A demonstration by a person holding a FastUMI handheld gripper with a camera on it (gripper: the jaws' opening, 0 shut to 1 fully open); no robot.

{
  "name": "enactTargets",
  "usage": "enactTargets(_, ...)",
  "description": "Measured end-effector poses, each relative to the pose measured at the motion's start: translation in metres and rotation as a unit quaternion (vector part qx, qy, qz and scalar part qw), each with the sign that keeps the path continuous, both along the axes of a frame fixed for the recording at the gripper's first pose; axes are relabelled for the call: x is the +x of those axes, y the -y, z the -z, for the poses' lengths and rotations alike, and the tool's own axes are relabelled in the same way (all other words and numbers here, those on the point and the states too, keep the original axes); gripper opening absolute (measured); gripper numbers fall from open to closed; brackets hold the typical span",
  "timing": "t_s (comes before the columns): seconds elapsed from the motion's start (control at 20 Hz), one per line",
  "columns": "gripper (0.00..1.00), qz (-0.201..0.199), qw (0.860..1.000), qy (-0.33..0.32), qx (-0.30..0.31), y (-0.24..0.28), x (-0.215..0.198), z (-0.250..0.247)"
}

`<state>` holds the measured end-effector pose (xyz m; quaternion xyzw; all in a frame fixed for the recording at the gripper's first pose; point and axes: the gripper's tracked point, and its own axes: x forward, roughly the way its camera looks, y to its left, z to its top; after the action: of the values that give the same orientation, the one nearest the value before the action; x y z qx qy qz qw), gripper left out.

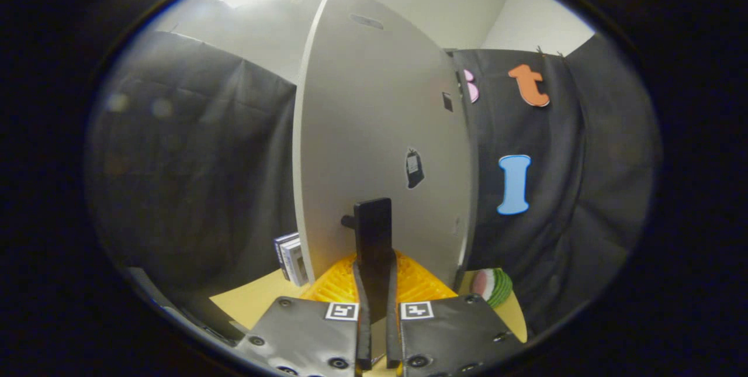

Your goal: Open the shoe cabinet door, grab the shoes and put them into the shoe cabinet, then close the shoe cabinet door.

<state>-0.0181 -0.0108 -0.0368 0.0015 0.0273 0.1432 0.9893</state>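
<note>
While the gripper (pixel 375 283) points level at the cabinet, its fingers (pixel 363 307) are nearly closed on the door's dark handle (pixel 373 231), one pressing each side. The door (pixel 380 149) stands edge-on just ahead, with a small tag (pixel 414 168) too blurred to read; an orange mat (pixel 418 280) lies below. Beside its left edge stand books (pixel 291 258), a striped ball (pixel 494 286) right, cloth wall (pixel 193 178) beyond.

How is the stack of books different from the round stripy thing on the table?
The books stand upright left of the cabinet door; the stripy thing lies low on its right. The books are flat and boxy; the stripy thing is rounded. Both rest on the yellow table, beyond the gripper.
</note>
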Motion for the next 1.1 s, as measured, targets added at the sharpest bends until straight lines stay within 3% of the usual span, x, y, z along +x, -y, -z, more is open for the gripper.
enactTargets(0.5, 0.1, 0.084, 0.996, -0.002, 0.007, 0.073, -0.007, -0.002)
enactTargets(0.7, 0.1, 0.1, 0.995, -0.007, 0.017, 0.107, -0.003, -0.006)
enactTargets(0.85, 0.04, 0.11, 0.993, -0.009, 0.028, 0.13, 0.0, -0.006)
enactTargets(1.1, 0.04, 0.099, 0.995, -0.014, 0.031, 0.136, -0.003, -0.002)
